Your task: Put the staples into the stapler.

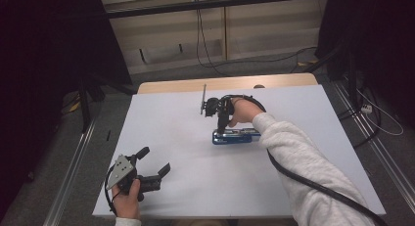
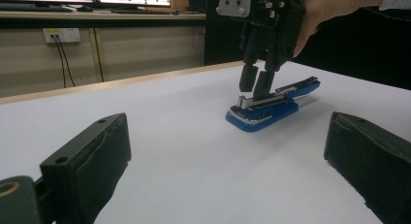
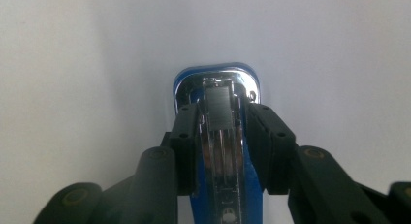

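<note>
On the white bench, mid-surface, lies our blue stapler; the right gripper straddles its front end, jaws slightly parted. Near the stapler, our left gripper gapes wide, holding nothing.

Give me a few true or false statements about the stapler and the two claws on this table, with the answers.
1. The stapler is blue. True.
2. The stapler stands between the jaws of the right claw. True.
3. The left claw holds the stapler. False: it is open and apart from it, near the table's front left corner.
4. The stapler hangs in the air. False: it lies on the table.
5. The table top is red. False: it is white.
</note>
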Available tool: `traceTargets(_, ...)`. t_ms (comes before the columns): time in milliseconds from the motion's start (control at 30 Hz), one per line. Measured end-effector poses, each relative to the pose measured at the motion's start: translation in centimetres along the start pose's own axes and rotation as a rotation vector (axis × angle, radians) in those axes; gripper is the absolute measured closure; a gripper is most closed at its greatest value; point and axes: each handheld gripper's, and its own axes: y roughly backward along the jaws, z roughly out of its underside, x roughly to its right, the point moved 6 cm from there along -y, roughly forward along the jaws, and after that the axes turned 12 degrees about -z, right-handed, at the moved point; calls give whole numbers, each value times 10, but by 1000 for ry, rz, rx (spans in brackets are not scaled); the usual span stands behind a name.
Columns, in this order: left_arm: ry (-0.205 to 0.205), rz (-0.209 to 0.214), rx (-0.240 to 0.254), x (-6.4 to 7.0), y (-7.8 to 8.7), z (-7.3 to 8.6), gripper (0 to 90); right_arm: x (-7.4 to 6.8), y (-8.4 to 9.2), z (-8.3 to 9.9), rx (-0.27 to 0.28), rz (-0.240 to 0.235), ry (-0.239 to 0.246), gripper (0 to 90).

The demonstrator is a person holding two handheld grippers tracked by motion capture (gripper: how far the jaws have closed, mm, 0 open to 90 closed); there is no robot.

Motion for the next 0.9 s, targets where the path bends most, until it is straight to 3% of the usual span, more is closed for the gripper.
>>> traceTargets(300,-1,2,-2,1,-1,0,29,-2,12,10,61,-1,-14,525)
traceTargets(633,-8,0,-17,1,-2,1,29,-2,20,27,136,7,-66,283)
traceTargets(900,-11,14,-23,3,-4,1,29,0,26,46,207,15,-116,214)
